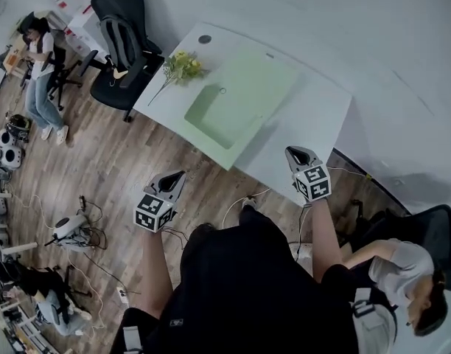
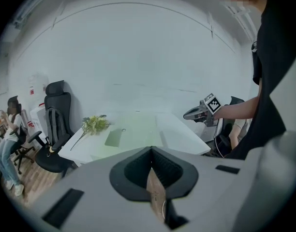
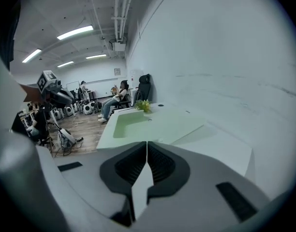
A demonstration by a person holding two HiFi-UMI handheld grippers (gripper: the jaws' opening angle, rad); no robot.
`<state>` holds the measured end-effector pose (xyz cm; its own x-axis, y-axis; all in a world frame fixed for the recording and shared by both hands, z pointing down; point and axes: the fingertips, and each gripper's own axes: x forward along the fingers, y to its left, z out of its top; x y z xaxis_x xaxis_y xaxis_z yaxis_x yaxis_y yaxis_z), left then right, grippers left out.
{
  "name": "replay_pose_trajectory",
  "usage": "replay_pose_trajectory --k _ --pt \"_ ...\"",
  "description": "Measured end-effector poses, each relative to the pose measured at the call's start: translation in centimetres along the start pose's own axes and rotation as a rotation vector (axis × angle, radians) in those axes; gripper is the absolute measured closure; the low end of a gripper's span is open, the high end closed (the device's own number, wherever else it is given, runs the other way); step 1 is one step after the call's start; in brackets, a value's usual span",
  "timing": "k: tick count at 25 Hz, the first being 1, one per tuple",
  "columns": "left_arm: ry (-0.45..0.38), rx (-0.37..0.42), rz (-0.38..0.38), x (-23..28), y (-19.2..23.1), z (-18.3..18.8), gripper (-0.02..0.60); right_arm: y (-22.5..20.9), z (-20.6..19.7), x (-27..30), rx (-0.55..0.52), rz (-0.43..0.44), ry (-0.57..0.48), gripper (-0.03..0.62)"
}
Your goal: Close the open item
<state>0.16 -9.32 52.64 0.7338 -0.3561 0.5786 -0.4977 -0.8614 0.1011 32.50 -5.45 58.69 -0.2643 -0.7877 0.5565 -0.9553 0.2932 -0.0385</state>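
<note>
A white table (image 1: 314, 116) carries a pale green flat item (image 1: 251, 87) that lies spread open, with a darker green panel (image 1: 209, 115) at its near-left end. It also shows in the left gripper view (image 2: 133, 129) and the right gripper view (image 3: 153, 122). What kind of item it is I cannot tell. My left gripper (image 1: 177, 174) (image 2: 151, 150) hangs over the wooden floor, short of the table's near corner, jaws shut and empty. My right gripper (image 1: 293, 151) (image 3: 147, 143) is held at the table's near edge, also shut and empty.
A bunch of yellow-green flowers (image 1: 183, 66) lies at the table's left end, with a dark round thing (image 1: 204, 39) behind it. Black office chairs (image 1: 122, 43) stand left of the table. One person sits at far left (image 1: 40, 72), another at lower right (image 1: 402, 271). Cables (image 1: 93, 234) litter the floor.
</note>
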Motion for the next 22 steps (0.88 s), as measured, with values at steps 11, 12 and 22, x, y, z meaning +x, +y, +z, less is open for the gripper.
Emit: replay_pose_trajectory --k 11,12,22 --pt "0.018 -0.165 0.104 3.0 2.0 -2.8 0.575 -4.8 2.8 5.6 -0.054 0.104 0.026 0.586" --pt "0.012 -0.177 0.107 3.5 2.6 -3.0 0.577 -4.8 3.2 6.3 -0.036 0.125 0.015 0.586" --pt "0.058 -0.364 0.104 9.4 9.0 -7.9 0.577 -13.0 2.1 14.2 0.148 0.076 0.127 0.586"
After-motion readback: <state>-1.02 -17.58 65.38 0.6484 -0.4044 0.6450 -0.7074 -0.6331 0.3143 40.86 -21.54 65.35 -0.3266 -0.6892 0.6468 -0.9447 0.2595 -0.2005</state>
